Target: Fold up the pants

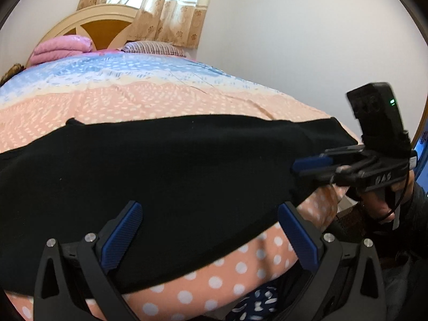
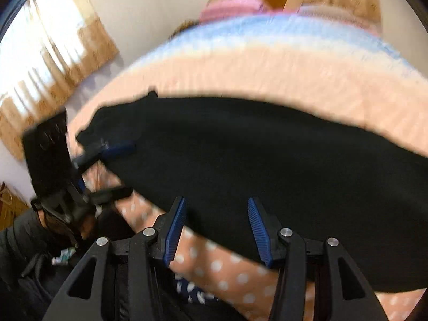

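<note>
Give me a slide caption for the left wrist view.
Open left gripper over black pants on a polka-dot bedspread; right gripper at their edge.

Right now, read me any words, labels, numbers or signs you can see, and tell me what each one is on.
"DAS", or something close: raised letters on the body of the right gripper, faint, so uncertain.
Blue object at the left wrist view's right edge: some marks, too cut off to read.
Black pants, bedspread: no text.
Right wrist view: too blurred to read.
</note>
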